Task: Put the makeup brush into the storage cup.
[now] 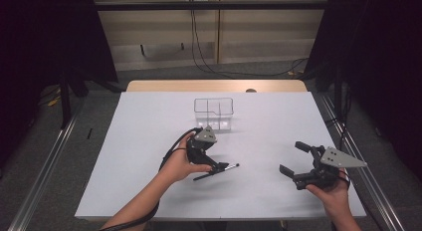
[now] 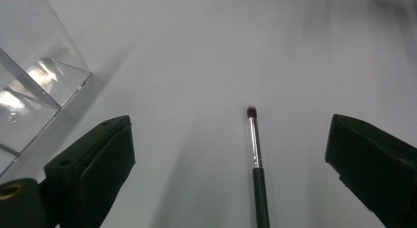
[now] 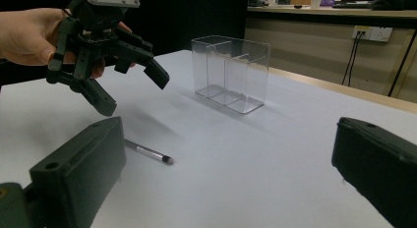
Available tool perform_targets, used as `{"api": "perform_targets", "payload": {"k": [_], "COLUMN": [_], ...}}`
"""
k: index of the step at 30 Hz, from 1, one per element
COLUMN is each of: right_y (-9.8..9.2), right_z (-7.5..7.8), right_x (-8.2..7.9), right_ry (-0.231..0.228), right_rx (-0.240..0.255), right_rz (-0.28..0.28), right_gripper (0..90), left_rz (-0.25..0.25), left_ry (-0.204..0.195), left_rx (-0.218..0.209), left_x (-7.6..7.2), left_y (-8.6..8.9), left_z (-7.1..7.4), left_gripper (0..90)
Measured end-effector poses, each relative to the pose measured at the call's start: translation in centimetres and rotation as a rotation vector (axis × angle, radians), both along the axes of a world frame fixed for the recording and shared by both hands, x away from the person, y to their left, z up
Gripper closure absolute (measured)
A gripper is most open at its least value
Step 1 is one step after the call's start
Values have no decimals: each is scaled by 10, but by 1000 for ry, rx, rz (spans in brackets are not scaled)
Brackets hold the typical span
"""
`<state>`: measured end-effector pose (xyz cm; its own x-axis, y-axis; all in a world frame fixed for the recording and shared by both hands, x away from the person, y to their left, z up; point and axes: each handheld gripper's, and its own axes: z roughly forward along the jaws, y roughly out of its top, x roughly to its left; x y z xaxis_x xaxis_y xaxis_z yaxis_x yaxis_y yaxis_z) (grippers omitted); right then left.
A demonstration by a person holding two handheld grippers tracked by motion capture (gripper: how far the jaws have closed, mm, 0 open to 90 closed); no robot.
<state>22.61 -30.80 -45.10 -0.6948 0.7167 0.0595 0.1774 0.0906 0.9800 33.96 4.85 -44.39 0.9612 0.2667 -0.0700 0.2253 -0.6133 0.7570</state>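
A thin black makeup brush (image 1: 216, 172) with a silver ferrule lies flat on the white table (image 1: 149, 141). My left gripper (image 1: 215, 164) hovers just over it, open, jaws pointing down. In the left gripper view the brush (image 2: 256, 154) lies between the spread jaws of the left gripper (image 2: 228, 125), bristle tip pointing away. In the right gripper view the left gripper (image 3: 133, 90) hangs above the brush (image 3: 147, 152), apart from it. My right gripper (image 1: 293, 157) is open and holds nothing at the table's right side, its jaws wide (image 3: 226, 179).
A clear acrylic organiser box (image 1: 214, 111) with compartments stands behind the left gripper, toward the table's far middle; it looks empty (image 3: 231, 73) (image 2: 29, 85). Cables hang on the far wall. Metal rails run along both sides of the table.
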Motion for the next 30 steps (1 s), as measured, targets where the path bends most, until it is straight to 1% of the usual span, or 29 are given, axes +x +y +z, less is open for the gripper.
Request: {"api": "perform_targets", "payload": {"k": [4,8,9,10,12,15,17,22,23,24,27,30], "right_y": [0,0,1,1,0,-1,-1,-1,-1,-1,-1,-1], "right_z": [0,0,0,0,1,0,1,1,1,1,1,1], "right_x": [0,0,0,0,-1,-1,-1,-1,-1,-1,-1,-1], "right_ry": [-2,2,1,1,-6,-3,-1,-5,-4,-4,-4,-4], "right_rx": [-2,-3,-5,-5,-8,-4,-4,-4,-4,-4,-5,-4], "right_rz": [1,3,3,3,5,4,3,6,4,4,5,3], "right_gripper": [0,0,0,0,0,0,0,0,0,0,0,0], "left_rz": [-18,-48,-58,-58,-68,-74,-85,-80,-83,-83,-92,-103], "left_ry": [15,27,36,36,50,60,52,67,67,67,74,82], "left_rx": [43,92,131,131,162,193,215,247,265,265,308,335], "left_x": [1,3,4,4,5,5,5,6,7,7,7,6], "left_y": [-5,-11,-13,-13,-15,-19,-21,-23,-24,-24,-26,-29], "left_z": [2,4,4,4,4,4,5,5,5,5,8,9], "left_gripper": [44,44,44,44,44,44,44,44,44,44,44,44]}}
